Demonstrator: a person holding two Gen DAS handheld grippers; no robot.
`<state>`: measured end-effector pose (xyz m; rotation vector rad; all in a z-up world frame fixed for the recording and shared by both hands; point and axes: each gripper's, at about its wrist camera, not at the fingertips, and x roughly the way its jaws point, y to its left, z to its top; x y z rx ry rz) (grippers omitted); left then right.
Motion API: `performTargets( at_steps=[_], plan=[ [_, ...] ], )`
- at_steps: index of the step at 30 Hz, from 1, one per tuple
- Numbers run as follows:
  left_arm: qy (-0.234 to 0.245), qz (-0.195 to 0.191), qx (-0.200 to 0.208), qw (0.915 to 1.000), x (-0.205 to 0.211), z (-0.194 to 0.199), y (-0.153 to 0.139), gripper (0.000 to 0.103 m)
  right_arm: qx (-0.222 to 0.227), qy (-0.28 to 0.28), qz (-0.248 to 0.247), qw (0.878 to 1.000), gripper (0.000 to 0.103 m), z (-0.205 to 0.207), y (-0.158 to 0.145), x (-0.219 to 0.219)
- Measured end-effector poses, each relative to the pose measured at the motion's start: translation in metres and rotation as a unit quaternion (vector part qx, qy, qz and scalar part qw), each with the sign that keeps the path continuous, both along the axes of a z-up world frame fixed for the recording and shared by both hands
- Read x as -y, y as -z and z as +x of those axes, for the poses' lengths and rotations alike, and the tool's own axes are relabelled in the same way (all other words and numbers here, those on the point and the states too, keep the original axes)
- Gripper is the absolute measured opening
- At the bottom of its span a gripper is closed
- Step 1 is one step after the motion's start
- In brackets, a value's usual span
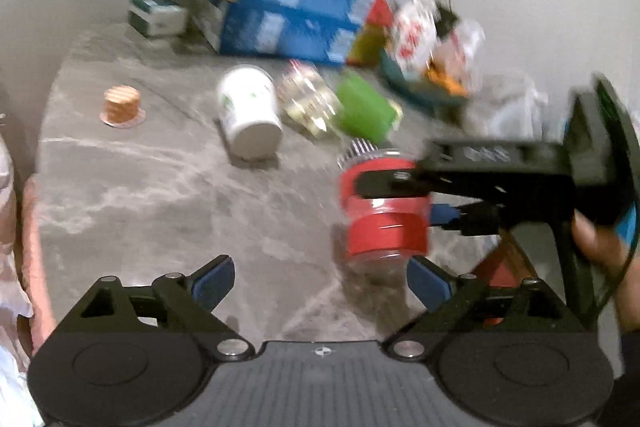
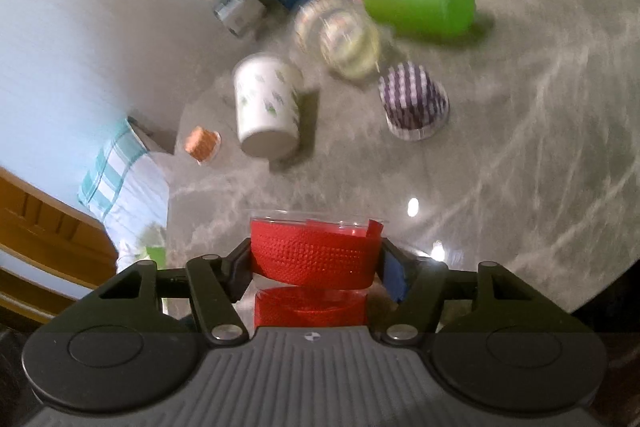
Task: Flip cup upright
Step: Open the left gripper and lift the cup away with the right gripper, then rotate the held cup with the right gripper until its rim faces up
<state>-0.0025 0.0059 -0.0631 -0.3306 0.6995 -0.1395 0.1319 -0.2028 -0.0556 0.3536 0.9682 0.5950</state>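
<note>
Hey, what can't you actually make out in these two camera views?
- Left wrist view: motion blur smears the blue box print and the bags behind it.
- Left wrist view: the right gripper covers part of the red cup.
- Right wrist view: the cup's lower end is hidden by the gripper body.
- The left gripper holds nothing.

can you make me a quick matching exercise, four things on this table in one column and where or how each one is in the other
Things:
1. red cup
2. white cup
3. green cup
4. left gripper

States:
A. open, holding nothing
B. lying on its side beside a clear glass
C. clamped in the jaws of the right gripper
D. lying on its side, printed with small green marks

Pairs: 1-C, 2-D, 3-B, 4-A
</note>
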Motion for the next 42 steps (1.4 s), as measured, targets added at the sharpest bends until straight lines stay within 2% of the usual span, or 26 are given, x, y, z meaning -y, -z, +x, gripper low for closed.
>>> performTargets(
  at_steps=[2, 5, 9, 13, 17, 21, 24, 27, 31, 33, 36, 42],
  plan=[
    [-0.017, -0.002, 0.027, 0.9995, -0.008, -0.009, -0.005, 0.097, 0.074, 0.001, 0.002, 0.997, 0.065, -0.013, -0.009, 0.003],
    [-0.031, -0.001, 0.063, 0.9975, -0.012, -0.018, -0.013, 0.098, 0.183, 0.016, -0.040, 0.982, 0.065, -0.033, -0.019, 0.002],
    [-0.035, -0.006, 0.106, 0.9938, -0.010, -0.028, -0.020, 0.099, 0.268, 0.032, -0.062, 0.961, 0.065, -0.048, -0.019, 0.006],
    [-0.017, -0.024, 0.119, 0.9925, -0.007, -0.031, -0.020, 0.099, 0.314, 0.023, -0.072, 0.946, 0.065, -0.052, -0.012, 0.007],
    [0.002, -0.034, 0.121, 0.9921, -0.002, -0.030, -0.015, 0.099, 0.374, 0.038, -0.072, 0.924, 0.065, -0.058, -0.005, 0.004],
    [0.015, -0.046, 0.122, 0.9914, 0.000, -0.032, -0.011, 0.099, 0.410, 0.044, -0.061, 0.909, 0.065, -0.065, 0.006, 0.000],
    [0.017, -0.051, 0.133, 0.9896, 0.000, -0.036, -0.009, 0.099, 0.460, 0.044, -0.046, 0.886, 0.065, -0.073, 0.022, -0.002],
    [0.017, -0.055, 0.138, 0.9887, -0.003, -0.038, -0.006, 0.099, 0.487, 0.061, -0.039, 0.870, 0.065, -0.074, 0.040, -0.004],
    [0.007, -0.061, 0.138, 0.9885, -0.009, -0.036, 0.000, 0.099, 0.507, 0.066, -0.035, 0.859, 0.065, -0.071, 0.059, -0.004],
    [0.001, -0.061, 0.134, 0.9891, -0.012, -0.032, 0.003, 0.099, 0.509, 0.063, -0.051, 0.857, 0.065, -0.069, 0.066, -0.006],
    [-0.013, -0.047, 0.126, 0.9909, -0.014, -0.024, 0.007, 0.099, 0.510, 0.066, -0.047, 0.856, 0.065, -0.069, 0.073, -0.005],
    [-0.033, -0.024, 0.111, 0.9930, -0.021, -0.014, 0.012, 0.099, 0.537, 0.047, -0.042, 0.841, 0.065, -0.075, 0.080, -0.013]
  ],
)
